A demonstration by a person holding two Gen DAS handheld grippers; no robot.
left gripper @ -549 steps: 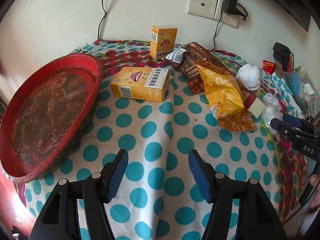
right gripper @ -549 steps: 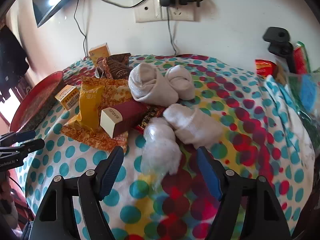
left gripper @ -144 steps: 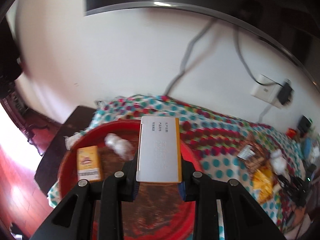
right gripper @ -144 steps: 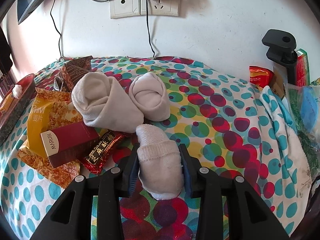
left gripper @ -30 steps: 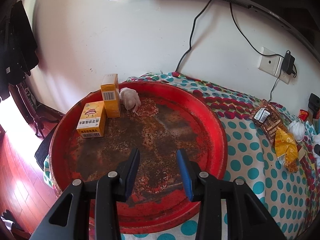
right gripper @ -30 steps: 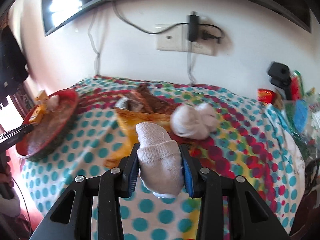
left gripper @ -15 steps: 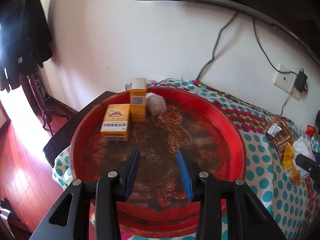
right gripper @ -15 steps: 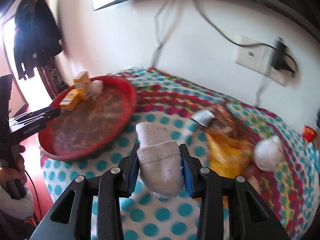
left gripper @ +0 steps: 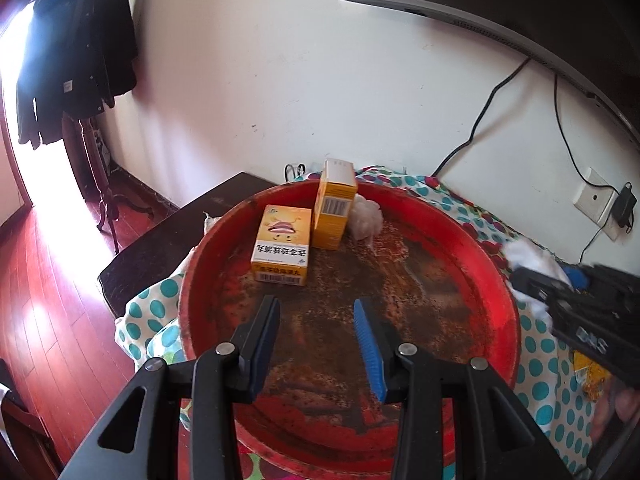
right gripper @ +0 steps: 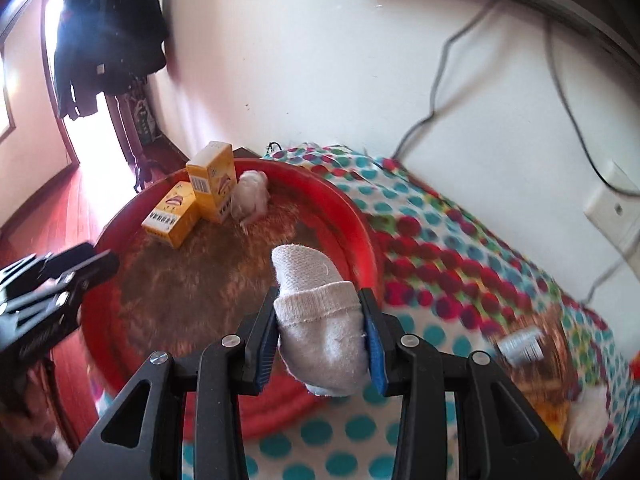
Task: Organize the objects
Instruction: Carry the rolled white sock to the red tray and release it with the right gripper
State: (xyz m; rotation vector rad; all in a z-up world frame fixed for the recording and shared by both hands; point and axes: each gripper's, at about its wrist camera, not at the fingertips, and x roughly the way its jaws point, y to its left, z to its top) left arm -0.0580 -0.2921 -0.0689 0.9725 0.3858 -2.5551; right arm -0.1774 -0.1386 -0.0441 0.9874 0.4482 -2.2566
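A round red tray (left gripper: 496, 280) with a rusty floor holds two yellow boxes, one lying flat (left gripper: 282, 246) and one upright (left gripper: 334, 210), and a white fluffy ball (left gripper: 366, 220) at its far side. My left gripper (left gripper: 316, 334) is open and empty above the tray's near part. My right gripper (right gripper: 318, 330) is shut on a rolled white sock (right gripper: 320, 320) and holds it in the air at the tray's right rim (right gripper: 360, 232). The boxes (right gripper: 172, 214) and the ball (right gripper: 250, 198) show in the right wrist view too. The right gripper also shows at the right edge of the left wrist view (left gripper: 560, 288).
The tray sits on a spotted tablecloth (right gripper: 440, 248) at the table's left end, by a white wall with cables and a socket (left gripper: 596, 202). Snack packets (right gripper: 532, 352) and another white sock (right gripper: 588, 416) lie to the right. A red wood floor (left gripper: 48, 300) lies beyond the left edge.
My right gripper has carried the sock leftward from over the cloth to the tray's right rim. My left gripper has stayed open over the tray, shifting slightly left.
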